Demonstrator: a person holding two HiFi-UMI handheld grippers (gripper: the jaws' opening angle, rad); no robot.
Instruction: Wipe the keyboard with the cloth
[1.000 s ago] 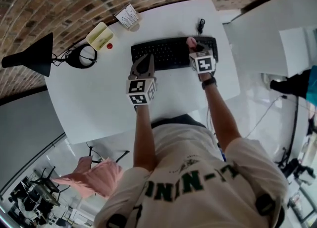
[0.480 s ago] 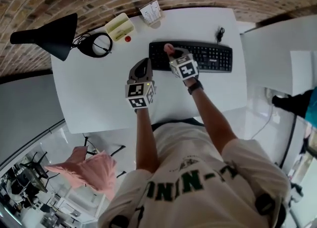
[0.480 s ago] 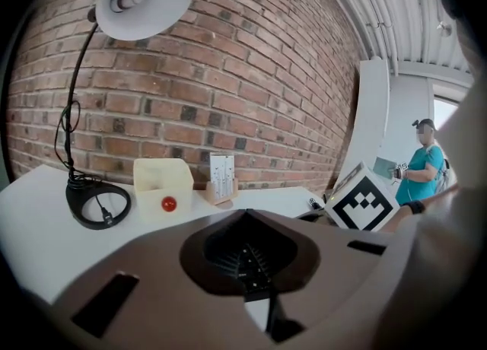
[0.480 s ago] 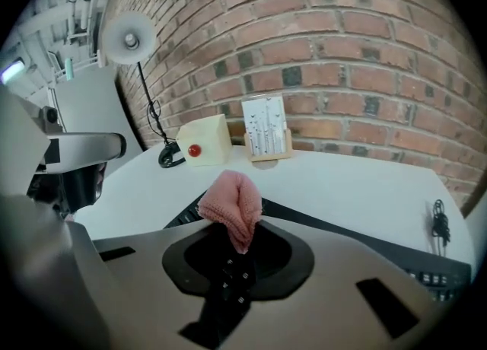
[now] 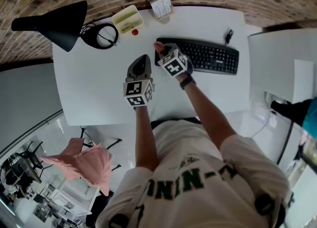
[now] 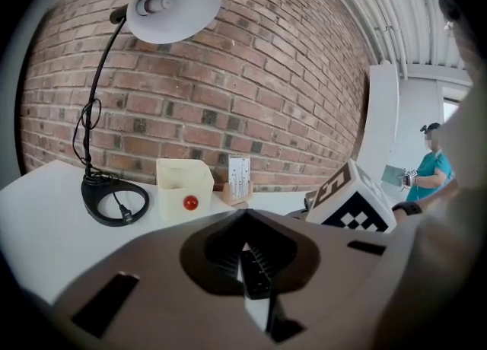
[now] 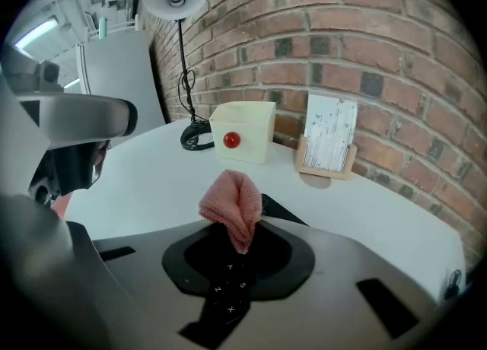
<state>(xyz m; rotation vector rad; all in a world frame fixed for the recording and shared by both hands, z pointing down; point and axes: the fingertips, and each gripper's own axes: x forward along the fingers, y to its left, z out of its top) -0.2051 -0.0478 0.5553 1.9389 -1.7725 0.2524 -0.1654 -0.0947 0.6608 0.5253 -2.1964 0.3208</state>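
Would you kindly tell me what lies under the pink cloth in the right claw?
The left end of the black keyboard: keys A, S, Z, X show. The keys right beneath the cloth are covered.

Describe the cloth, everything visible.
The cloth is small and pink, with a knitted-looking texture, bunched into a folded wad. The right gripper is shut on it, with the wad sticking out past the jaw tips. It is over the left end of the black keyboard; contact with the keys can't be confirmed.

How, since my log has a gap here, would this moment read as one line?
right gripper: shut on pink cloth, at keyboard left end | left gripper: shut, empty
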